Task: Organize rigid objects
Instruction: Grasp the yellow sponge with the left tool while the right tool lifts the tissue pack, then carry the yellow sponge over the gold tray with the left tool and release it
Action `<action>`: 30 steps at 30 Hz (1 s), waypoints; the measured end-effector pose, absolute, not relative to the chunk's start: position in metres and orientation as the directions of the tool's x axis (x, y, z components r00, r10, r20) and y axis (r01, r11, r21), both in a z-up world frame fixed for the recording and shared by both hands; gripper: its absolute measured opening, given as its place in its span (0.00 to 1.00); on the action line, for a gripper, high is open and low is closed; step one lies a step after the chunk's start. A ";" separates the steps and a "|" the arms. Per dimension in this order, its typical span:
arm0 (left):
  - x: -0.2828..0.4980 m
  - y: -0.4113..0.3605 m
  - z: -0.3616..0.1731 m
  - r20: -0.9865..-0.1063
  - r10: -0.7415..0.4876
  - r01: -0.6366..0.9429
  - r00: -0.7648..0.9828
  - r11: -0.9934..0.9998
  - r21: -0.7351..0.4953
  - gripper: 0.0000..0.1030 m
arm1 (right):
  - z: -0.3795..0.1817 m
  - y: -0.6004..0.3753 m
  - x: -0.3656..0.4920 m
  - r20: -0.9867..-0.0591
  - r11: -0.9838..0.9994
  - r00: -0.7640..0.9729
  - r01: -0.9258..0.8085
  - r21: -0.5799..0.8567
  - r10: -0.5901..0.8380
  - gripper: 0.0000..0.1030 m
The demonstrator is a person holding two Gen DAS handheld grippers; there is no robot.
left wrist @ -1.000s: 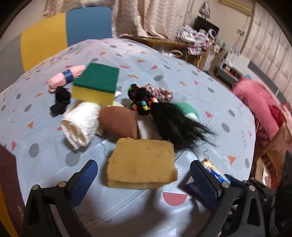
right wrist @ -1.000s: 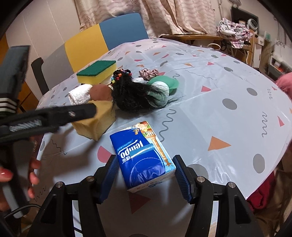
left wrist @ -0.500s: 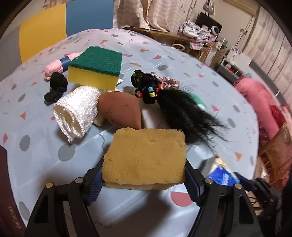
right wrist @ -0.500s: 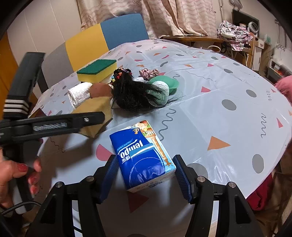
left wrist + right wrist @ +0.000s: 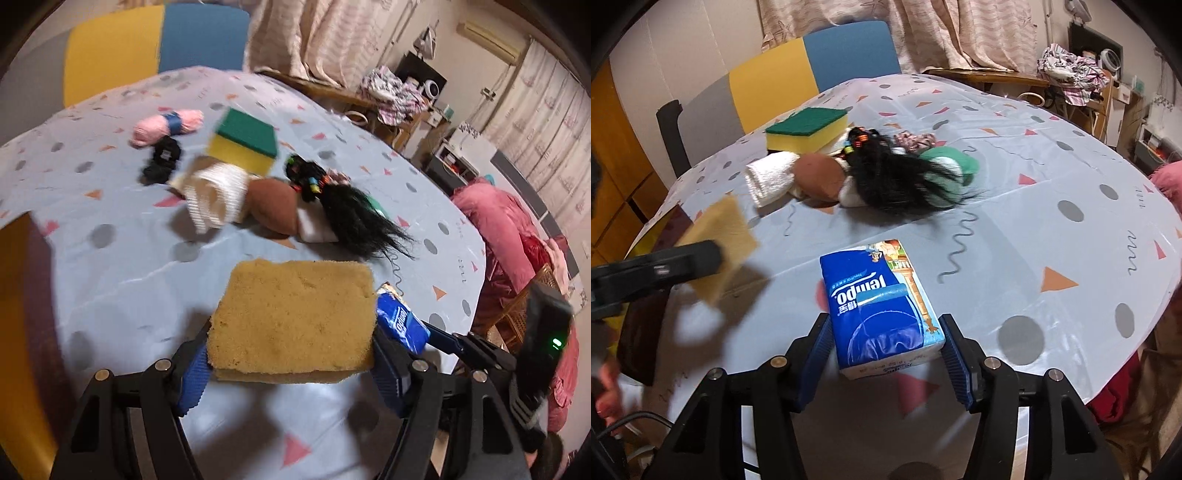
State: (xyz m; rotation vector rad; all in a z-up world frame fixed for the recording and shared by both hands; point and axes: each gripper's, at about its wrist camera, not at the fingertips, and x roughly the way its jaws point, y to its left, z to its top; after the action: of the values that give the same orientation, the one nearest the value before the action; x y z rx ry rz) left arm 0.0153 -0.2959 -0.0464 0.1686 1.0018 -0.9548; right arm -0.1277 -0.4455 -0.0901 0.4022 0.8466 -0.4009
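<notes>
We hold the tan sponge (image 5: 295,314) pinched in the left tool (image 5: 291,363), clear of the tabletop (image 5: 122,266); the right tool (image 5: 886,360) has just been closing on the tissue pack (image 5: 882,306) (pads touching its sides)

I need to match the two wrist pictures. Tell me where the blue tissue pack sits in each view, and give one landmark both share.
Left wrist: the blue tissue pack peeks out at lower right, behind the tan sponge in the left gripper.
Right wrist: it fills the lower centre, between the right gripper pads.
Shared landmark: the green-and-yellow sponge at the far end of the pile.
</notes>
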 end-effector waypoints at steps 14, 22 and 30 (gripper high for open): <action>0.095 -0.123 -0.012 -0.743 -0.501 0.486 0.444 0.831 -0.269 0.73 | -0.058 -0.381 -0.095 -0.758 0.908 0.637 0.387 0.160 -0.138 0.53; 0.164 -0.050 -0.055 -0.815 -0.357 0.251 0.456 0.930 -0.267 0.73 | -0.057 -0.348 -0.075 -0.767 0.935 0.624 0.342 0.093 -0.152 0.52; 0.200 -0.033 -0.078 -0.844 -0.232 0.135 0.484 0.973 -0.190 0.78 | -0.047 -0.346 -0.071 -0.767 0.933 0.623 0.347 0.094 -0.154 0.52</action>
State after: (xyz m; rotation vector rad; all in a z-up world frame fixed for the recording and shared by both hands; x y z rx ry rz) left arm 0.1997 -0.0328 -0.0782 -0.1021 1.0422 -0.2237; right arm -0.0713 -0.3457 -0.0465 0.2435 0.8527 -0.2914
